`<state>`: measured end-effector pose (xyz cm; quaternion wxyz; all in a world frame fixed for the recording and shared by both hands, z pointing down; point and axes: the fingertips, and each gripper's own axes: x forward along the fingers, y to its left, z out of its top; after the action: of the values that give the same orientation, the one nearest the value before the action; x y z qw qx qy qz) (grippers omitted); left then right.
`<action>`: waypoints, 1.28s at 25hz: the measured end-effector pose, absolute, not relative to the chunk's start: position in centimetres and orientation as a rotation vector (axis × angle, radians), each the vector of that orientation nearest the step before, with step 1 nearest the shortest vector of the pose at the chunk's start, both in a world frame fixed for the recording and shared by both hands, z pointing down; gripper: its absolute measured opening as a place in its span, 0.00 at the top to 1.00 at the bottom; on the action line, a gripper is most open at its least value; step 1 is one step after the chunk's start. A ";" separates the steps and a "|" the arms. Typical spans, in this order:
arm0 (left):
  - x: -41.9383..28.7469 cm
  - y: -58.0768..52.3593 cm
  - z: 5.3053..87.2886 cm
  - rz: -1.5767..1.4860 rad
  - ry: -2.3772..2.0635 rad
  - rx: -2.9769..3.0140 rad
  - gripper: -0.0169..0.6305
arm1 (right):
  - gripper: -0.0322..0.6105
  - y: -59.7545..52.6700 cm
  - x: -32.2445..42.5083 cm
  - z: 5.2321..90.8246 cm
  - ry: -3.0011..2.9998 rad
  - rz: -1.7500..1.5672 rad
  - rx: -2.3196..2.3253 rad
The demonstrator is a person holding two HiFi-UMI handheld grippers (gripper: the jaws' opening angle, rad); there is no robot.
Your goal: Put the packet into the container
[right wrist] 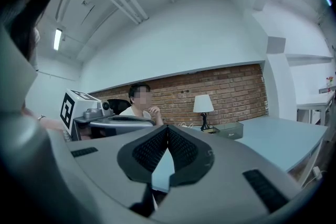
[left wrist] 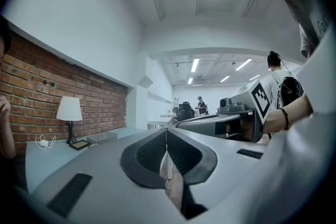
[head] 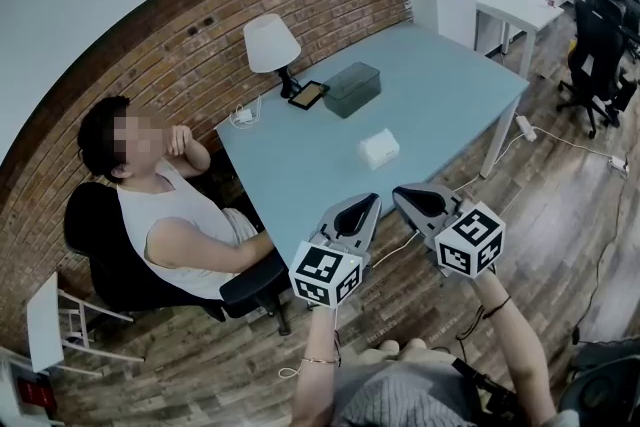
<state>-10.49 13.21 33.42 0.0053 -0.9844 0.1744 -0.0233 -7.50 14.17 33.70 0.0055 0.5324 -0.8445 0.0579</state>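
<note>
A white packet (head: 380, 148) lies flat on the light blue table (head: 300, 175), near its front right part. Farther back stands the translucent grey container (head: 352, 88), also seen low in the left gripper view (left wrist: 102, 137) and in the right gripper view (right wrist: 228, 129). My left gripper (head: 371, 201) and right gripper (head: 399, 193) hover side by side at the table's near edge, short of the packet. Both point level toward the table. Each has its jaws shut with nothing between them (left wrist: 166, 131) (right wrist: 168, 127). The packet is hidden in both gripper views.
A white lamp (head: 270, 45) and a small dark-framed tablet (head: 308, 95) stand by the brick wall next to the container. A person (head: 160, 205) sits in a black chair at the table's left. A white desk (head: 515, 10) and office chairs (head: 600, 45) are at the far right.
</note>
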 end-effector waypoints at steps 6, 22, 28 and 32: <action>-10.1 12.8 33.7 -0.084 0.571 -3.084 0.96 | 0.93 13.8 -6.9 34.0 -2.659 0.206 1.651; -10.8 12.1 35.4 -0.085 0.848 -3.092 0.96 | 0.93 12.6 -5.0 35.2 -2.763 0.316 1.492; -9.8 10.4 35.1 -0.068 0.859 -3.085 0.96 | 0.93 10.8 -4.0 35.3 -2.788 0.339 1.466; -8.8 8.2 35.8 -0.071 0.843 -3.093 0.96 | 0.93 8.6 -3.3 35.9 -2.781 0.341 1.466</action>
<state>-8.79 8.20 35.81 -0.0324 -0.9640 0.2629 -0.0222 -3.31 8.63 35.90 -0.0102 0.4636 -0.8794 0.1080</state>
